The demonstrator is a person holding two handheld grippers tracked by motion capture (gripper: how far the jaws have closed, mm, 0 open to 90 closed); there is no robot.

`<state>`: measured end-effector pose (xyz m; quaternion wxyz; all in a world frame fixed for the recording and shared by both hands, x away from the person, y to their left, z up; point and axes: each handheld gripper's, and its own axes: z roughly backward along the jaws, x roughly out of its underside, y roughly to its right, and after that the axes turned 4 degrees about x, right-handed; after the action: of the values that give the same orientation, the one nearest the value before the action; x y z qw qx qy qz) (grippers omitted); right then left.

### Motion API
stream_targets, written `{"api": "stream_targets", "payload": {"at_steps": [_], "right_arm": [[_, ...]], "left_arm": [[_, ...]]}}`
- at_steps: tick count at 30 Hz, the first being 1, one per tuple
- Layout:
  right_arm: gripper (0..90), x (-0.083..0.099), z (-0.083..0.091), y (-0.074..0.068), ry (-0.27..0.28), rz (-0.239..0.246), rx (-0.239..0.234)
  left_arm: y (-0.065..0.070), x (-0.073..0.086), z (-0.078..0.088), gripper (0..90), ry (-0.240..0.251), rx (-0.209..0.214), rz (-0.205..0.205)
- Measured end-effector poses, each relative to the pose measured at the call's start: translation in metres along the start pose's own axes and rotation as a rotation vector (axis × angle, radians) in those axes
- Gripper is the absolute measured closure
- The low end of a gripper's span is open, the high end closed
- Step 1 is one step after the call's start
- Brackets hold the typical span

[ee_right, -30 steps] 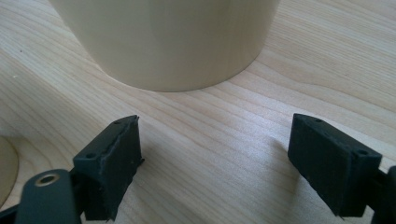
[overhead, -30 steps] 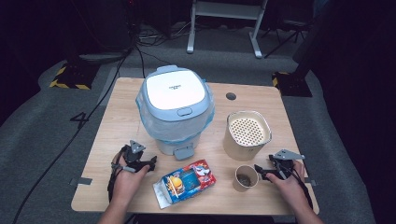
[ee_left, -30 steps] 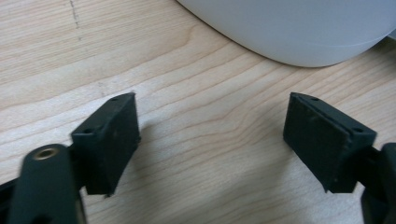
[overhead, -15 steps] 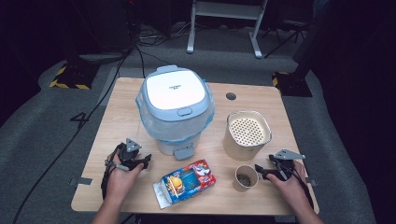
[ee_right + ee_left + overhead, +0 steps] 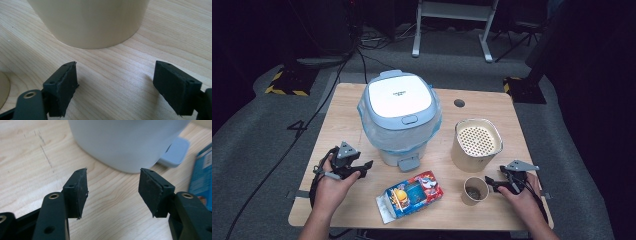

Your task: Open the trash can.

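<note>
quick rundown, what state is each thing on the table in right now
pedal bin: upright, lid shut, liner over its rim
cream container: upright, perforated insert on top
paper cup: upright, open, dark bits inside
snack carton: lying flat, near end open
left gripper: open, nothing between the jaws, which have just been closing
right gripper: open, empty, beside the paper cup

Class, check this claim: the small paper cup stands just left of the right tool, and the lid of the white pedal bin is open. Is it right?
Not quite. The small paper cup does stand just left of the right tool, but the lid of the white pedal bin is closed, as the high view shows.
</note>
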<state>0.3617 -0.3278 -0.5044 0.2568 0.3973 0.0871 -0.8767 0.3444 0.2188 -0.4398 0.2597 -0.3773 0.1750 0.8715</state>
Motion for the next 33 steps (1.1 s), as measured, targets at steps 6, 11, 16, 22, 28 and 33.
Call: {"api": "stream_targets", "payload": {"at_steps": [6, 11, 16, 22, 28, 33], "right_arm": [[19.7, 0.0, 0.0, 0.0, 0.0, 0.0, 0.0], [19.7, 0.0, 0.0, 0.0, 0.0, 0.0, 0.0], [19.7, 0.0, 0.0, 0.0, 0.0, 0.0, 0.0], [19.8, 0.0, 0.0, 0.0, 0.0, 0.0, 0.0], [19.9, 0.0, 0.0, 0.0, 0.0, 0.001, 0.0], [20.0, 0.0, 0.0, 0.0, 0.0, 0.0, -0.001]], "left_arm": [[0.012, -0.022, 0.022, 43.6, 0.064, 0.045, -0.058], [0.018, -0.032, 0.034, 43.7, 0.108, 0.093, -0.079], [0.024, -0.047, 0.053, 45.7, 0.192, 0.161, -0.117], [0.028, -0.056, 0.068, 46.8, 0.261, 0.263, -0.161], [0.03, -0.066, 0.078, 49.4, 0.299, 0.328, -0.191], [0.036, -0.084, 0.085, 52.2, 0.342, 0.397, -0.223]]}}
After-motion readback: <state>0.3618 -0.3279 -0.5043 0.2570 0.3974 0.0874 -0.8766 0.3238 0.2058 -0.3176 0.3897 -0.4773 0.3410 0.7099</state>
